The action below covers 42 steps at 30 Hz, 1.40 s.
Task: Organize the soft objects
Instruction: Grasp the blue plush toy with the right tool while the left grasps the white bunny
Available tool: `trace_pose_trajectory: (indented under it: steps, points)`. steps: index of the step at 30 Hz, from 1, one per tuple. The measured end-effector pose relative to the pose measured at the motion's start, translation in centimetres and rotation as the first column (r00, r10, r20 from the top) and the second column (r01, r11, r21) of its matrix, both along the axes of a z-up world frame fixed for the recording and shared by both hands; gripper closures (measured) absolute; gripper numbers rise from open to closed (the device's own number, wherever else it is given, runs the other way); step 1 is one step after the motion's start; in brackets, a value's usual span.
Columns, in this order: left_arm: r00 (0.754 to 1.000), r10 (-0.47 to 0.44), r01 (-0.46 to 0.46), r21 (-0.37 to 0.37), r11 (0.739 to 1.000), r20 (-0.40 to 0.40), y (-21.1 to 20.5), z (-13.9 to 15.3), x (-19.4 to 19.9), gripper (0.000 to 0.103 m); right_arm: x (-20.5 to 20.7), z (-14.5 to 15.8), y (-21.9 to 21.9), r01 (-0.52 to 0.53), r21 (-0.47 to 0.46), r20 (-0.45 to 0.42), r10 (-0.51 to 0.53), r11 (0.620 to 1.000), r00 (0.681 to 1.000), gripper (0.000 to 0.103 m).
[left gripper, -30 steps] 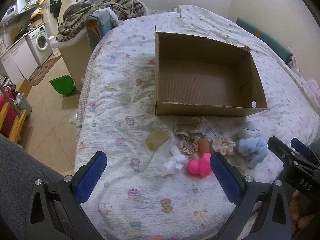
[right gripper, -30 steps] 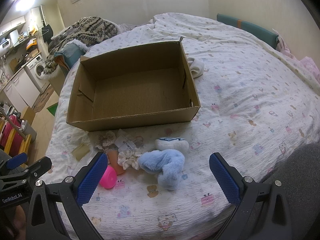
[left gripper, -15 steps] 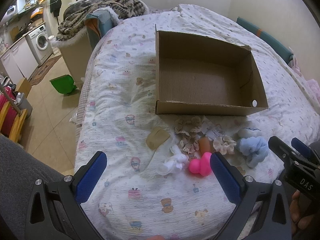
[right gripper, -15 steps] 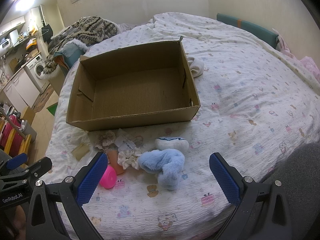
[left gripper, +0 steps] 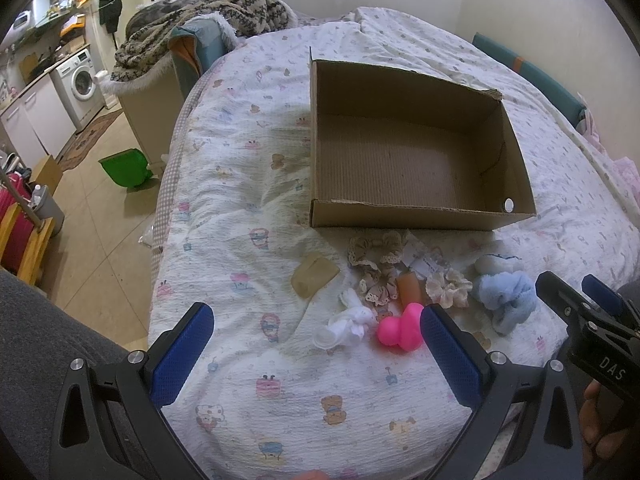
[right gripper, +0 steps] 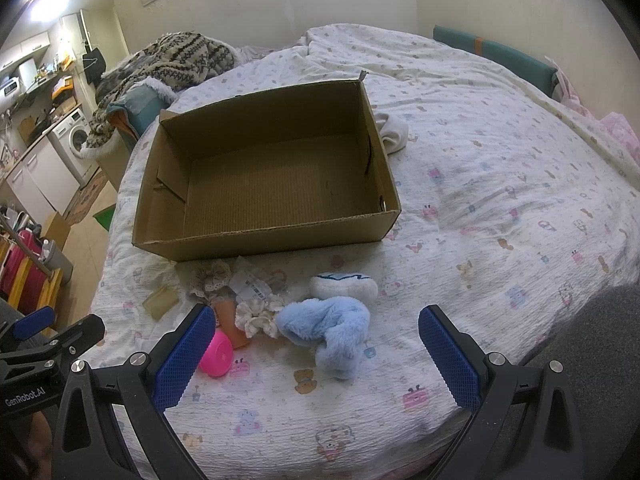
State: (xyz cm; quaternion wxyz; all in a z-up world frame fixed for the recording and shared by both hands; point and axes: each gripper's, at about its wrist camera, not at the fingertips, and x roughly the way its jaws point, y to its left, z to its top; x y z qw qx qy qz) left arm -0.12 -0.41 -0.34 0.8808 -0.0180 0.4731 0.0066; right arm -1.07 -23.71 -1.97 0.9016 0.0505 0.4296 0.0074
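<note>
The left gripper (left gripper: 316, 344) hovered over the bed (left gripper: 248, 208) with its fingers (left gripper: 182, 350) spread wide and holding nothing. The right gripper (right gripper: 316, 346) was in the same condition: fingers (right gripper: 448, 360) wide apart, nothing between them.

The soft objects lay in a loose cluster on the bed, ahead of both pairs of fingers and just in front of the open cardboard box (right gripper: 264, 184). In the right wrist view, the light-blue plush toy (right gripper: 332, 330) lay between the fingers, closer to the left one. A cream scrunchie (right gripper: 256, 316) touched its left side. A pink rubber duck (left gripper: 402, 326) lay just beside the inner face of the left gripper's right finger, with a white sock-like item (left gripper: 348, 324) to its left; its exact type could not be determined. The box interior held no objects.
</note>
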Motion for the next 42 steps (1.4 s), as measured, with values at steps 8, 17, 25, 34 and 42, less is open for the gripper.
trace_pose_trajectory:
  steps: [8,17,25,34,42]
  points:
    - [1.0,0.005,-0.005,-0.002,1.0,-0.012,0.2,-0.3,0.1,0.0,0.6,-1.2,-1.3,0.024,0.079,-0.058,-0.019,0.997,0.998,0.0]
    - [0.997,0.032,-0.034,-0.036,0.999,-0.067,1.2,-0.9,0.8,0.0,7.5,-7.0,-7.0,0.216,0.303,-0.451,-0.061,0.928,0.891,0.0]
    - [0.982,0.08,-0.094,-0.071,0.993,-0.172,3.0,-2.0,2.8,0.0,7.8,-10.8,-4.6,0.171,0.309,-0.534,0.022,0.936,0.845,0.016]
    - [0.949,0.154,-0.193,-0.121,0.974,-0.275,5.5,-3.4,7.4,0.002,8.0,-10.8,-3.6,0.093,0.346,-0.529,0.112,0.934,0.841,0.073]
    - [0.916,0.011,-0.098,-0.197,0.976,-0.402,2.8,-7.4,7.3,0.036,6.3,-7.1,-3.9,0.045,0.378,-0.402,0.12,0.925,0.908,0.076]
